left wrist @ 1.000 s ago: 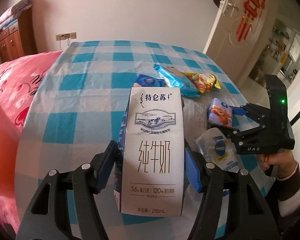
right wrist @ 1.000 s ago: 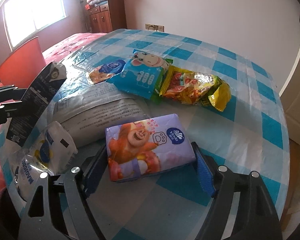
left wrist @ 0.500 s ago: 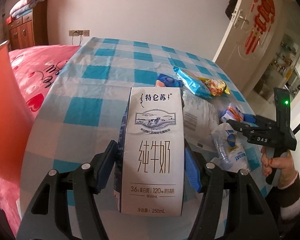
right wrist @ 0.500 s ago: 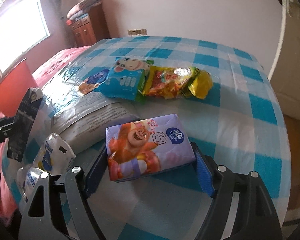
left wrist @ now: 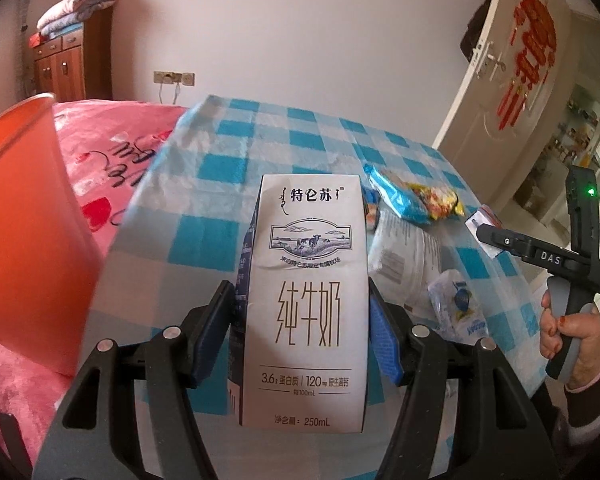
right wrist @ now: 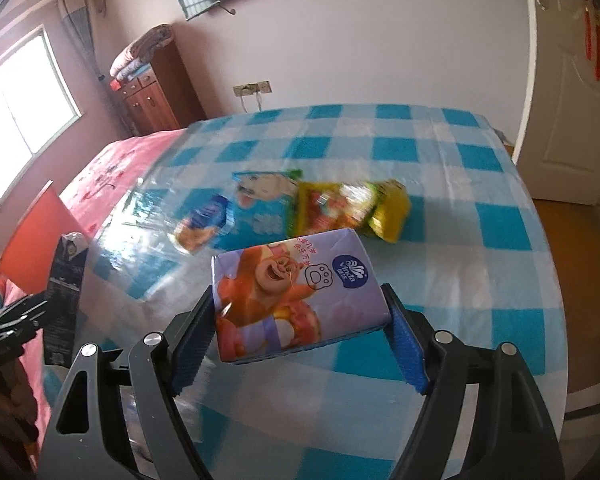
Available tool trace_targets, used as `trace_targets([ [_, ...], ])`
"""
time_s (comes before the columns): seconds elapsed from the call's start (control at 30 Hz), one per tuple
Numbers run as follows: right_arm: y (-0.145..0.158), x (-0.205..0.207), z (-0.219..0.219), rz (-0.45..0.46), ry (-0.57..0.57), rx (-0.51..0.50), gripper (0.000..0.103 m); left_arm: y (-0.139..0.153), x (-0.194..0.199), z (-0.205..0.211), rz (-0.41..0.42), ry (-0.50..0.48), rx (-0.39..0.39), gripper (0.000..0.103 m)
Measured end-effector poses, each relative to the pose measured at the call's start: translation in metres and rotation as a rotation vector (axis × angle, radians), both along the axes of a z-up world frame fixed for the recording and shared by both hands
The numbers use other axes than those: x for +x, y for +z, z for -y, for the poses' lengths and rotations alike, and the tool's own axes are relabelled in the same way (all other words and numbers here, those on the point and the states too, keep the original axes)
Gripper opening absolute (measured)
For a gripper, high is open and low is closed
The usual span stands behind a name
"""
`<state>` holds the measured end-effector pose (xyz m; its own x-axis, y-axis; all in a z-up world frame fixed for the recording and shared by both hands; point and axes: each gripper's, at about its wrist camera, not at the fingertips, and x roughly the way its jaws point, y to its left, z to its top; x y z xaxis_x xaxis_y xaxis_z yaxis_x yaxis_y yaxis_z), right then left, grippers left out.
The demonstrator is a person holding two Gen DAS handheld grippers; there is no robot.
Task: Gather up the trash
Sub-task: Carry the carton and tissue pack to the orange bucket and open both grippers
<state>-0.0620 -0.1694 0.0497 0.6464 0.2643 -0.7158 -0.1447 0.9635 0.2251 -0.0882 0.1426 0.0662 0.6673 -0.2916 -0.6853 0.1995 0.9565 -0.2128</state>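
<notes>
Trash was up off the blue checked table cloth (right wrist: 440,216), the left gripper (left wrist: 302,332) pinching a tall white milk carton (left wrist: 306,300) and the right gripper (right wrist: 300,332) pinching a purple tissue pack (right wrist: 296,296), likely for carrying away.

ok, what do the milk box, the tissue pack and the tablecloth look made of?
Milk box: coated paperboard, matte, with sharp folded edges and flat printed faces. Tissue pack: thin glossy plastic film over a soft block; the wrap wrinkles and shines. Tablecloth: probably checked fabric under clear plastic sheet, going by the wet-looking glare and creases, though it may be plain vinyl.
</notes>
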Motion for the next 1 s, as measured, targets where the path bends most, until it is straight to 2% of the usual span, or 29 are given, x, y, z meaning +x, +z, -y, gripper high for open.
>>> trace_targets([
  [0.27, 0.046, 0.015, -0.065, 0.027, 0.147, 0.051, 0.078, 0.044, -0.011, -0.045, 0.098, 0.122, -0.025, 0.064],
  [0.47, 0.086, 0.027, -0.15, 0.076, 0.333, 0.062, 0.078, 0.081, -0.022, -0.1, 0.185, 0.266, -0.034, 0.064],
  [0.63, 0.115, 0.04, -0.232, 0.094, 0.497, 0.096, 0.078, 0.101, -0.03, -0.154, 0.228, 0.418, -0.017, 0.064],
  [0.83, 0.134, 0.045, -0.32, 0.126, 0.648, 0.105, 0.078, 0.098, -0.024, -0.201, 0.21, 0.54, 0.003, 0.064],
  [1.0, 0.13, 0.054, -0.376, 0.127, 0.704, 0.092, 0.078, 0.079, -0.008, -0.226, 0.15, 0.595, -0.013, 0.064],
])
